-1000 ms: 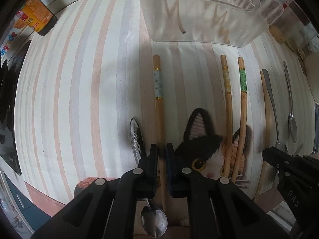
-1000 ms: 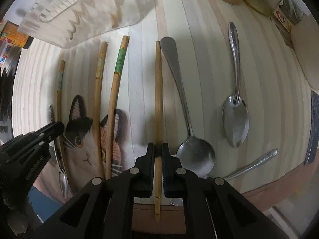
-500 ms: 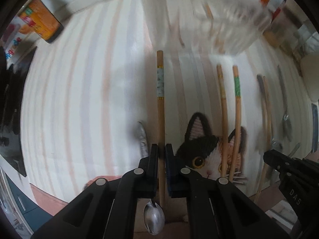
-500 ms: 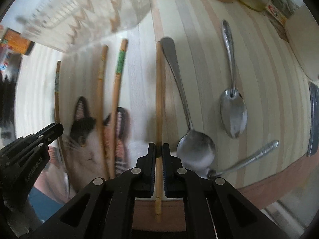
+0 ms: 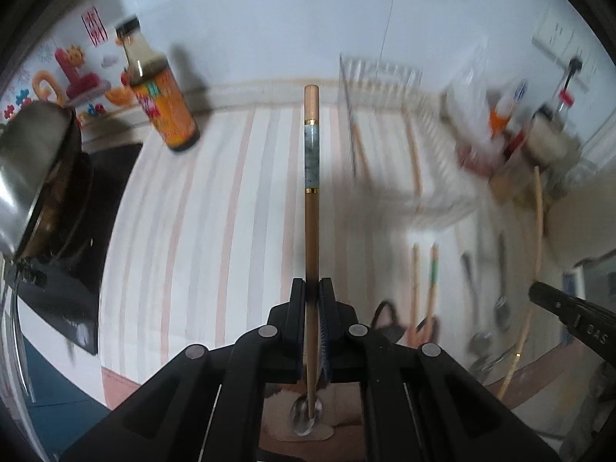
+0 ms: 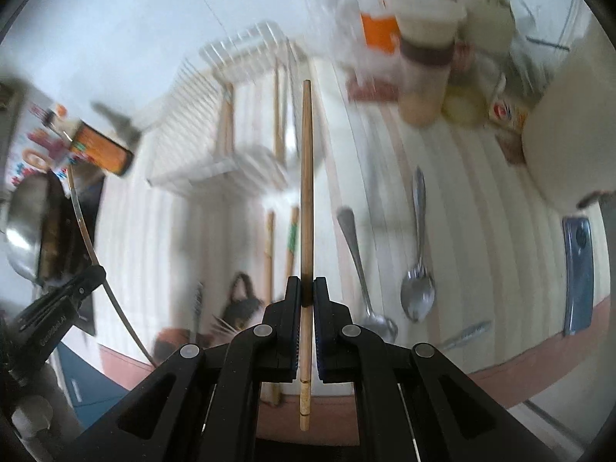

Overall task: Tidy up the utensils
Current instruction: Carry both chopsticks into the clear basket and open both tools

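My left gripper [image 5: 312, 288] is shut on a wooden chopstick with a grey-blue band [image 5: 311, 200] and holds it up off the striped table. My right gripper [image 6: 307, 288] is shut on a plain wooden chopstick [image 6: 306, 192], also lifted. A clear slotted utensil rack [image 6: 227, 123] stands ahead with chopsticks in it; it also shows, blurred, in the left wrist view [image 5: 389, 138]. Two more chopsticks [image 6: 281, 242] lie on the table over a cat-pattern mat [image 6: 240, 300]. Spoons [image 6: 417, 254] lie to the right.
An orange sauce bottle [image 5: 161, 104] stands at the back left near a steel pot [image 5: 27, 177] on a black stove. Jars and bottles [image 6: 423, 50] crowd the back right. A blue phone [image 6: 577, 269] lies by the table's right edge. A spoon [image 5: 306, 415] lies under my left gripper.
Both grippers have lifted their chopsticks off the table and tilted upward; the views now show the wall, the rack and the back of the table.
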`<state>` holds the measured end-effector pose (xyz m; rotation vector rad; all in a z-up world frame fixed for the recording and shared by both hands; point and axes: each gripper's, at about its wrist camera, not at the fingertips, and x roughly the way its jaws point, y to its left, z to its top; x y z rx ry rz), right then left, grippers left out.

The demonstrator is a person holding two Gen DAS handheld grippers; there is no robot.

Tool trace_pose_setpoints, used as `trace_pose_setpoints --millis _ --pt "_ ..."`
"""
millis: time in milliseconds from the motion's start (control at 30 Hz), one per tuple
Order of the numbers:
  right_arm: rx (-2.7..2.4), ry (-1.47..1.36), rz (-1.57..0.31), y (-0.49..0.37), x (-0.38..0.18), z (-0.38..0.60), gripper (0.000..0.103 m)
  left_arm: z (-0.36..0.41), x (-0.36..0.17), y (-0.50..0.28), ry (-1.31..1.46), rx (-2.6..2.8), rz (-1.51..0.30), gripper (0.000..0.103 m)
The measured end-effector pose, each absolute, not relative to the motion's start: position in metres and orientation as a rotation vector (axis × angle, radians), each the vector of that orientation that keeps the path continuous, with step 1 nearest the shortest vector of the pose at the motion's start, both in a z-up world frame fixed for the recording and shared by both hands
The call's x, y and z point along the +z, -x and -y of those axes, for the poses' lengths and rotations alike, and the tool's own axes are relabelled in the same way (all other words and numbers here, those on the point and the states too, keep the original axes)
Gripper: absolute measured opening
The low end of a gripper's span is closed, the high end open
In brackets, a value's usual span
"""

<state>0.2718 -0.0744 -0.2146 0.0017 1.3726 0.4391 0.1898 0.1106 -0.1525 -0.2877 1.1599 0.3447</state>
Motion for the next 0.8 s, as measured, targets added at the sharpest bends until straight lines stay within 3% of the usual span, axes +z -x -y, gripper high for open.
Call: trace_pose_setpoints --millis 200,367,600,800 --pt "0.487 -0.066 -1.295 -0.32 -0.176 0.06 0.006 -0.119 -0.098 -0.23 0.305 0.26 -1.072 0.004" --pt "0.494 -0.085 -1.267 -0.382 -0.158 0.032 0.006 -0.126 -0.083 -0.293 0.311 0.194 -1.076 0.004" --pt "0.492 -0.088 -1.351 -0.459 -0.186 -0.014 0.006 -0.136 -0.117 -0.392 0.373 0.135 -1.2 0.004" --pt "0.51 -0.061 -1.457 -0.486 -0.231 -0.042 0.007 -0.151 -0.159 -0.427 0.432 0.151 -1.313 0.006"
